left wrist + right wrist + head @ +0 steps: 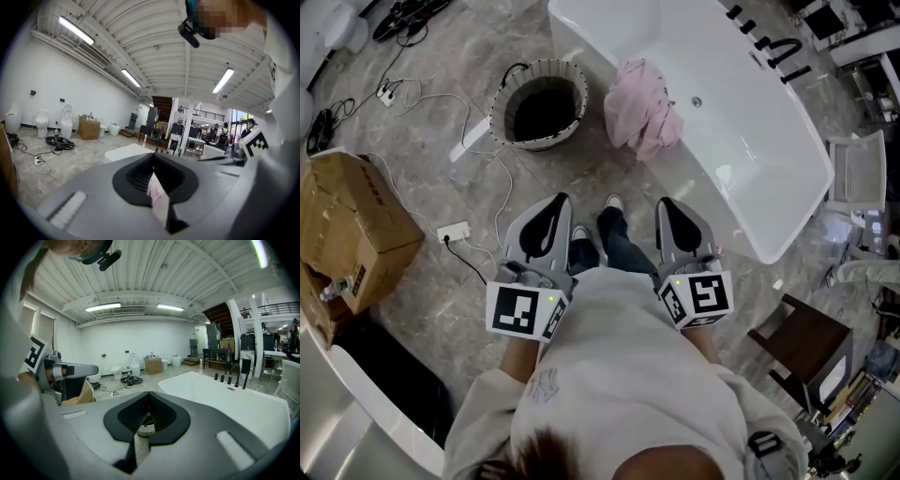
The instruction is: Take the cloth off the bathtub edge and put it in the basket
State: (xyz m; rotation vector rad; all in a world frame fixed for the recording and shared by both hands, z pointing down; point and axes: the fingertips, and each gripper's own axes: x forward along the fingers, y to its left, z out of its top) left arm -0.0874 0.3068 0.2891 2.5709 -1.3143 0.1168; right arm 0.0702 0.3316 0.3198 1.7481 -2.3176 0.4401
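The crumpled pink cloth [642,117] lies draped over the long edge of the white oval bathtub [769,159], on the side facing the basket, with part of it hanging down the tub's outer wall. The round woven basket with a dark inside [539,105] stands on the grey marble floor [441,178] near that same edge, apart from the cloth. Black tap fittings [769,42] sit on the tub's far edge.

Both grippers are held low in front of the person, well apart from the cloth. The left gripper [558,199] has its jaws closed together on nothing; in the left gripper view a sliver of the distant pink cloth [154,190] shows through the slit below the tips. The right gripper [666,202] also has its jaws closed and empty, pointing toward the tub.

A brown cardboard box [352,234] stands at the floor's left edge, with a white power strip [453,231] and cables beside it.
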